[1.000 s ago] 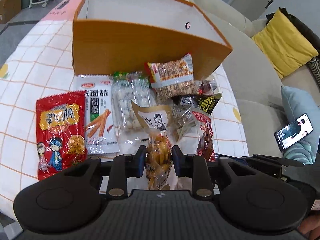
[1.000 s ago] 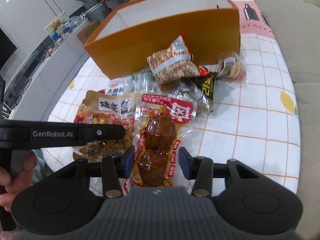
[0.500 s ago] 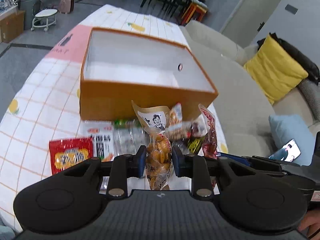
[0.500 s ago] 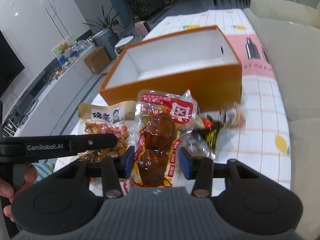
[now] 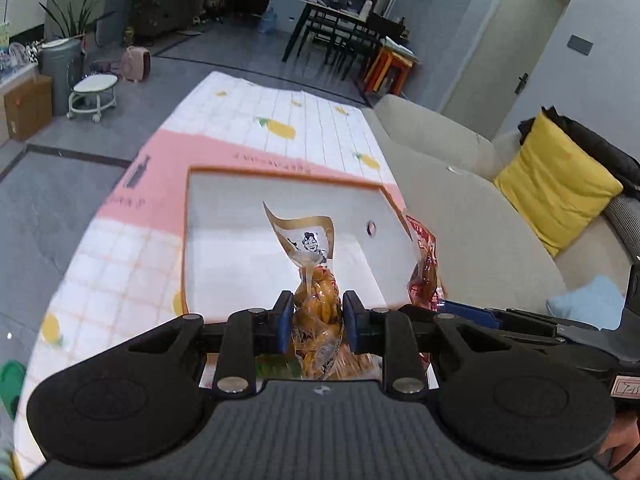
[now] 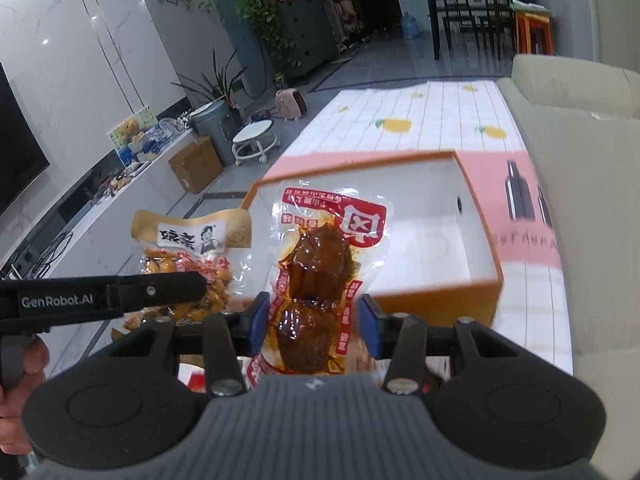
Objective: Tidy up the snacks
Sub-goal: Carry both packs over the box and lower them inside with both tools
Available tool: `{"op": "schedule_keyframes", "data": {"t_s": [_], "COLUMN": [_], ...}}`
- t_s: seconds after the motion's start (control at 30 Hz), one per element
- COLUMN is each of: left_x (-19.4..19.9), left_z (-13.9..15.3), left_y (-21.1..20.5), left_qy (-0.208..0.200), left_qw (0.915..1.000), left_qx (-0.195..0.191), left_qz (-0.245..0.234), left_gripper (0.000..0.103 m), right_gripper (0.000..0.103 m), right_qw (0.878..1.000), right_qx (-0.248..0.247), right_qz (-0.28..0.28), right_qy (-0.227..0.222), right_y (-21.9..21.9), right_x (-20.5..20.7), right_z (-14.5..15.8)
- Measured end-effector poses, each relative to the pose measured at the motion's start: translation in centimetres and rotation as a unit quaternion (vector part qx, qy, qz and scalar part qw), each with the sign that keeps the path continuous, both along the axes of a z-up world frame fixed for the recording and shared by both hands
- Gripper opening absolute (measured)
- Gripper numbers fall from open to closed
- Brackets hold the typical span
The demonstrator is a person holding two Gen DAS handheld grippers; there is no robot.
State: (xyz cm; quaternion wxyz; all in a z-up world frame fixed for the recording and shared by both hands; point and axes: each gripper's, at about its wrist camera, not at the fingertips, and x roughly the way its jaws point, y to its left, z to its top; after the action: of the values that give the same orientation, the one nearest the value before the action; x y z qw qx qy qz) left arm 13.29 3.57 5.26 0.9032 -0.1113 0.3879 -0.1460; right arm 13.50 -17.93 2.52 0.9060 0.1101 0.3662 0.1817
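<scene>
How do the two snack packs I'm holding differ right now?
The left gripper grips a pack of small orange-yellow pieces with a beige header showing a portrait; the right gripper grips a clear pack of dark brown meat with red printing. The meat pack looks wider. Both are clamped at their lower part, in front of the open orange box.

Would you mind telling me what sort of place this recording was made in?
Most likely a home's open living and dining room: a beige sofa with a yellow cushion, a dark dining table with chairs, and houseplants by a cabinet.
</scene>
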Motion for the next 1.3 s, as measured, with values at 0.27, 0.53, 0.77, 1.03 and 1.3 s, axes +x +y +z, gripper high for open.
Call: {"op": "schedule_keyframes", "data": {"t_s": [0.27,0.53,0.77,1.03,1.3], "left_x": [5.1,9.3,11.3,12.8,13.9], "left_z": [0.3,-1.3,-4.1,-6.9,-8.7], "left_y": [0.8,0.3,-0.4,-0.7,-1.2], "left_qy": [0.001,0.029,0.070,0.112,0.157], "left_qw": [0.9997,0.9975,0.9934,0.9872,0.9754], "left_qx": [0.022,0.063,0.091,0.111,0.154], "left_qz": [0.013,0.010,-0.005,-0.018,-0.023], "left_gripper": [0.027,0.027,0.027,0.027,0.027], "right_gripper": [0.045,0.045,0.045,0.047,0.050], "right_qw": [1.000,0.998,0.994,0.986,0.976], "right_qx": [-0.016,-0.055,-0.091,-0.125,-0.142], "right_qz": [0.002,0.018,0.023,0.038,0.059], "right_qy": [-0.019,0.002,0.047,0.101,0.155], "right_y": [2.4,4.9,5.8,6.3,7.3], "right_x": [6.1,11.5,14.7,16.7,17.8], "right_z": [1.0,-0.4,-3.5,-7.1,-9.7]}}
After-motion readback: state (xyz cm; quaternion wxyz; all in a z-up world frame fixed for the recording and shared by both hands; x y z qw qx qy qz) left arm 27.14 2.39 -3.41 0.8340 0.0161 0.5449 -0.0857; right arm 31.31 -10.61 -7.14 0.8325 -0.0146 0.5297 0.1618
